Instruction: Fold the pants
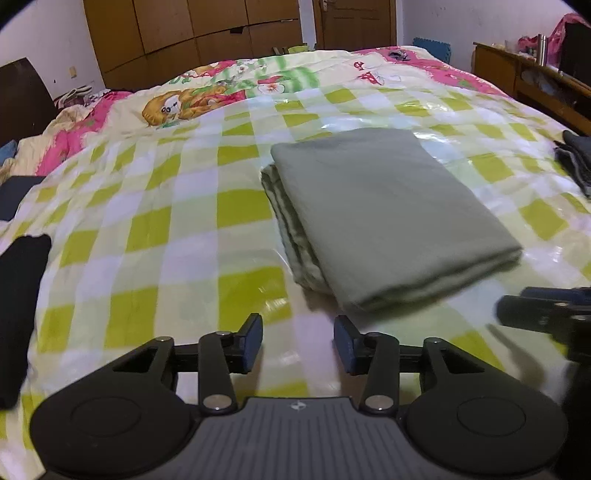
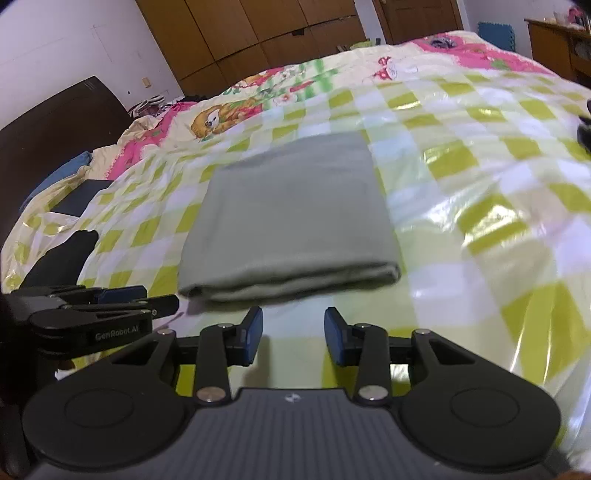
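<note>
My left gripper (image 1: 298,341) has its jaws apart with nothing between them, and my right gripper (image 2: 293,334) is the same: spread and empty, hovering just short of the pants (image 2: 288,218). The pants lie as a grey-green folded rectangle in the middle of the bed (image 1: 155,229), their thick folded edge toward me and stacked layers showing along the left side.

The fold looks finished to me, so the risk now is clumsiness: if a finger drags the near edge, the top layer could slide and spoil the stack. The glossy checked cover (image 2: 480,206) looks slick, which I judge would let the bundle skate.

Other dark clothes (image 1: 576,158) lie at the bed's right edge, a dark garment (image 1: 18,314) at its left. Beyond the far edge stand a wooden wardrobe (image 1: 192,37) and a door (image 1: 354,22).
</note>
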`<action>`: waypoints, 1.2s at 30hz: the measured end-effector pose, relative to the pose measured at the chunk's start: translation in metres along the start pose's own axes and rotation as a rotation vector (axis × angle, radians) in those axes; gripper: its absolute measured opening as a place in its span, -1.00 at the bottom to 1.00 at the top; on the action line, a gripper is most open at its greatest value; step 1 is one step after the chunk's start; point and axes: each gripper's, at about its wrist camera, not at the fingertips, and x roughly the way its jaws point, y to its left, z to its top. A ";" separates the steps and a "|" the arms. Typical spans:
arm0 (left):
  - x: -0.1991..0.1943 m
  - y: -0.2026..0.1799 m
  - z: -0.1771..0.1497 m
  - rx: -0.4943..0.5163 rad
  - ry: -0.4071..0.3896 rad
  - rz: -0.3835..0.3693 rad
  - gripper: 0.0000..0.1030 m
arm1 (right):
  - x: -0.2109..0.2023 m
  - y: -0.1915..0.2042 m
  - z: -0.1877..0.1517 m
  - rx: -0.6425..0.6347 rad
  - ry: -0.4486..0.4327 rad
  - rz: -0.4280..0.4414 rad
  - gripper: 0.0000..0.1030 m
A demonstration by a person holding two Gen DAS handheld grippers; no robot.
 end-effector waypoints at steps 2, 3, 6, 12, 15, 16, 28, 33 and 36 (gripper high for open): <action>-0.006 -0.005 -0.004 -0.009 -0.002 -0.010 0.13 | -0.007 0.001 -0.004 -0.002 -0.008 -0.004 -0.26; -0.009 -0.006 -0.006 -0.019 -0.002 -0.020 0.14 | -0.009 0.002 -0.005 -0.003 -0.014 -0.003 -0.26; -0.017 -0.011 -0.009 -0.021 -0.007 -0.033 0.17 | -0.015 0.001 -0.009 0.021 -0.017 0.003 -0.26; -0.026 -0.012 -0.018 -0.029 -0.012 -0.029 0.28 | -0.023 0.001 -0.014 0.040 -0.024 0.005 -0.23; -0.026 -0.011 -0.022 -0.042 -0.005 -0.028 0.29 | -0.023 0.002 -0.016 0.034 -0.017 0.001 -0.22; -0.025 -0.010 -0.023 -0.048 0.000 -0.032 0.29 | -0.023 0.002 -0.017 0.034 -0.015 -0.001 -0.22; -0.028 -0.011 -0.033 -0.066 -0.006 -0.048 0.54 | -0.030 0.008 -0.025 0.045 0.006 -0.019 -0.12; -0.029 -0.010 -0.035 -0.072 -0.008 -0.049 0.68 | -0.032 0.009 -0.027 0.046 0.010 -0.026 -0.11; -0.028 -0.010 -0.037 -0.075 -0.005 -0.048 0.73 | -0.034 0.010 -0.028 0.053 0.014 -0.031 -0.10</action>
